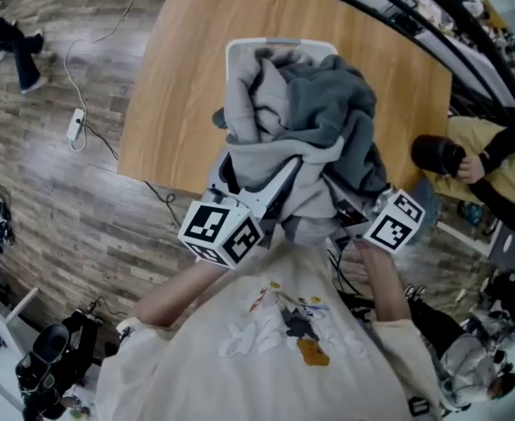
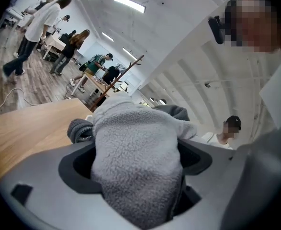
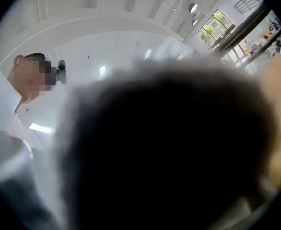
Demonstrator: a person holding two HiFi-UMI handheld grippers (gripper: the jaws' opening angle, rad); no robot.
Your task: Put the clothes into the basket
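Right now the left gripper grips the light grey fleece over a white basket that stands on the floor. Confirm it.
One thing is wrong: the white basket stands on the wooden table, not the floor, as the head view shows. The left gripper does grip the light grey fleece over it.

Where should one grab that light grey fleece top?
Likely a thick bunched fold at the near edge of the fleece top, approached from the person's side. It is limp and heaped over the basket, so only a wad fills the jaws; the left gripper is clamped on such a fold.
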